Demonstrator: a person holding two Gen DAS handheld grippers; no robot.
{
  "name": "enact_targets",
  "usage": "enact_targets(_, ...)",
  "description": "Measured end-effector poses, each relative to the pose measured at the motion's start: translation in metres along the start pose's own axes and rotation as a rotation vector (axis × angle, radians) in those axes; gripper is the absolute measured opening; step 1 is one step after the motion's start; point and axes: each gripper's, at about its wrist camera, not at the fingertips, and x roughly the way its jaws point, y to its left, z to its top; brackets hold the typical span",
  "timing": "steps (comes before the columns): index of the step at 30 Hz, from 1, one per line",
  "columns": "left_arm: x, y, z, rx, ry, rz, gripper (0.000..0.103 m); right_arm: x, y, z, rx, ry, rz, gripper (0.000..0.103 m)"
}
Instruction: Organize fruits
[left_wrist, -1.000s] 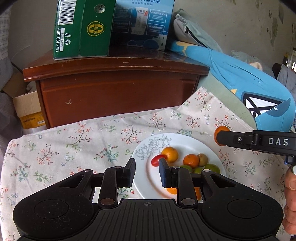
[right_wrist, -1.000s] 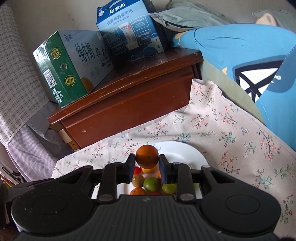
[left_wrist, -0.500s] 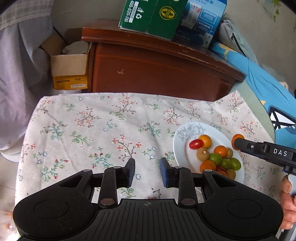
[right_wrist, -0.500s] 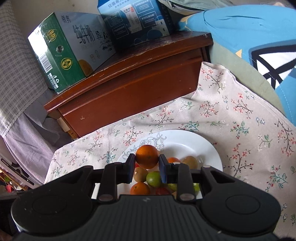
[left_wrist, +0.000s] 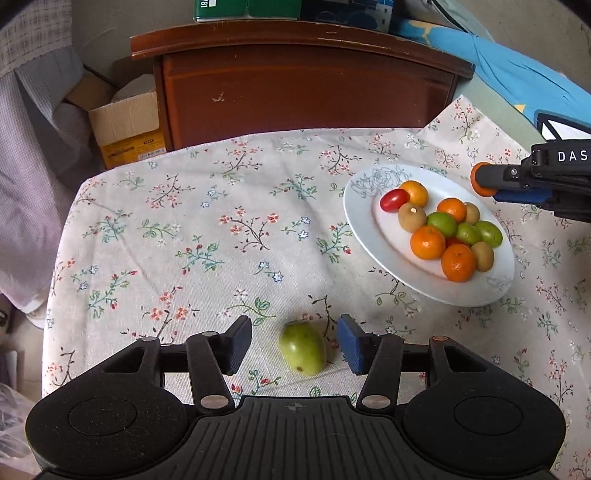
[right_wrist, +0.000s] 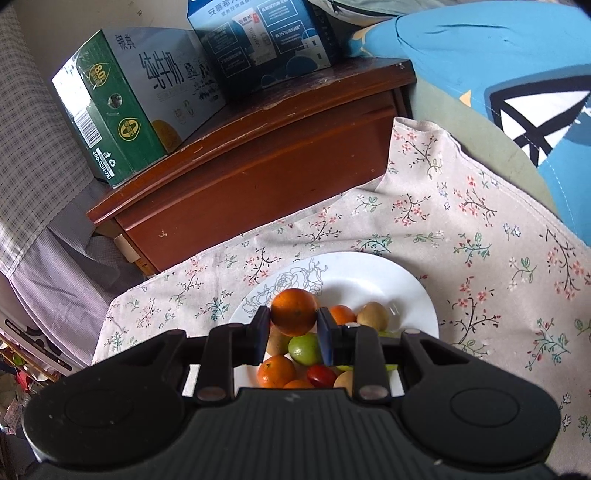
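A green fruit (left_wrist: 303, 348) lies on the flowered cloth between the fingers of my left gripper (left_wrist: 294, 343). Its jaws are opening and the pads stand clear of the fruit on both sides. A white plate (left_wrist: 364, 232) to the right holds several oranges, green fruits, kiwis and a red tomato (left_wrist: 393, 199). My right gripper (right_wrist: 293, 322) is shut on an orange (right_wrist: 294, 311) and hangs over the plate (right_wrist: 406, 284). In the left wrist view the right gripper (left_wrist: 484, 181) shows at the right edge with the orange (left_wrist: 480, 180) at its tip.
A dark wooden cabinet (left_wrist: 303, 85) stands behind the table with a green carton (right_wrist: 122, 110) and a blue carton (right_wrist: 266, 40) on top. A cardboard box (left_wrist: 125, 129) sits on the floor at the left. A blue cushion (right_wrist: 498, 66) lies at the right.
My left gripper swung left off the plate and dipped toward the cloth, where the green fruit came into view between its widening fingers. The right gripper kept hold of the orange over the plate.
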Motion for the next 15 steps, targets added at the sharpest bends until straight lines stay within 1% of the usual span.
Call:
enact_targets(6, 0.007, 0.001, -0.003, -0.012, 0.017, 0.008, 0.049, 0.002, -0.001, 0.0, 0.001, 0.004, -0.008, 0.028)
enact_targets(9, 0.011, -0.003, -0.005, 0.004, 0.014, 0.004, 0.047, 0.002, -0.002, 0.0, 0.009, 0.007, -0.01, 0.028)
enact_targets(10, 0.013, -0.004, -0.005, 0.008, 0.016, -0.003, 0.038, 0.002, -0.002, 0.0, 0.011, 0.008, -0.01, 0.028)
enact_targets(13, 0.014, -0.008, -0.006, 0.03, 0.008, -0.005, 0.026, 0.002, -0.004, 0.001, 0.025, 0.012, -0.002, 0.028)
enact_targets(15, 0.014, -0.007, -0.005, 0.02, 0.006, -0.007, 0.026, 0.002, -0.006, 0.002, 0.043, 0.013, 0.004, 0.028)
